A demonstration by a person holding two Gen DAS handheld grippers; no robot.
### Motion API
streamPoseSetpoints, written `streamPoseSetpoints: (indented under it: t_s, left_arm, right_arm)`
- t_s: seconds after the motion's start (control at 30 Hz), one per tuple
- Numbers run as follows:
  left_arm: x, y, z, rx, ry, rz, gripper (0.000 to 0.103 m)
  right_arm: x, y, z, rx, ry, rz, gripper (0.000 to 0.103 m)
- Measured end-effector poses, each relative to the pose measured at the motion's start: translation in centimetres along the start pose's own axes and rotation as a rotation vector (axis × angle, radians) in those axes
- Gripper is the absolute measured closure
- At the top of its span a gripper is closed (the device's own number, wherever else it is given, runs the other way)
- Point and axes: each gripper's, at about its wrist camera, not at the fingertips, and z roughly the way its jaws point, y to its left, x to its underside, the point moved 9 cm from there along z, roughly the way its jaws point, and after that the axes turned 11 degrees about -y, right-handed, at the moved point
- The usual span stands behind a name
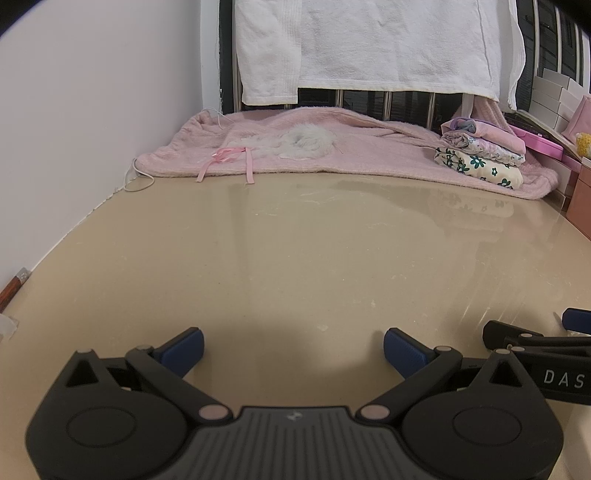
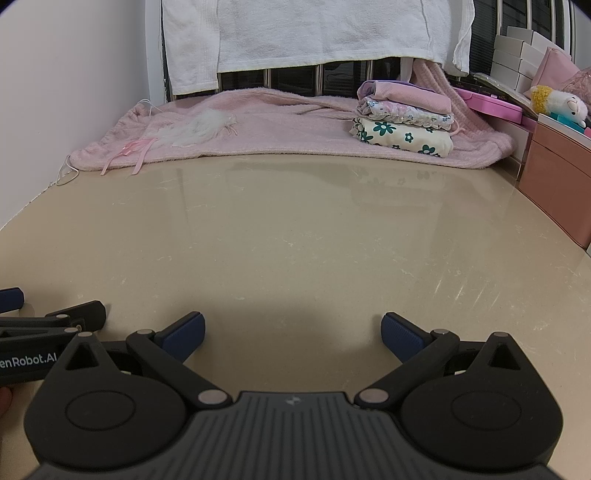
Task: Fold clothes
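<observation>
A pink fuzzy garment (image 1: 369,155) (image 2: 288,125) with a white fluffy trim (image 1: 306,142) (image 2: 199,129) and pink ribbons (image 1: 225,158) (image 2: 129,151) lies spread at the far end of the beige table (image 1: 295,258) (image 2: 295,240). On its right part sits a stack of three folded clothes (image 1: 484,155) (image 2: 406,118), the bottom one cream with green flowers. My left gripper (image 1: 293,349) hovers open over the near table, nothing between its blue pads. My right gripper (image 2: 293,332) stands open beside it, also empty. Each gripper shows at the edge of the other's view.
A white towel (image 1: 369,44) (image 2: 314,33) hangs on a railing behind the table. A white wall (image 1: 92,110) runs along the left. At the right stand a pink drawer box (image 2: 557,173), white boxes (image 2: 517,55), a pink case and a plush toy (image 2: 557,103). A white cord (image 1: 136,177) lies near the wall.
</observation>
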Motion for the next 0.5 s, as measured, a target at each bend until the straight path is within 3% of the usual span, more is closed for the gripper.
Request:
streamPoseSetpoints:
  t_s: [0.5]
  left_arm:
    - [0.00,-0.01,-0.01,-0.001,0.000,0.000,0.000]
  right_arm:
    - [0.10,-0.06,0.09,0.000,0.000,0.000,0.001]
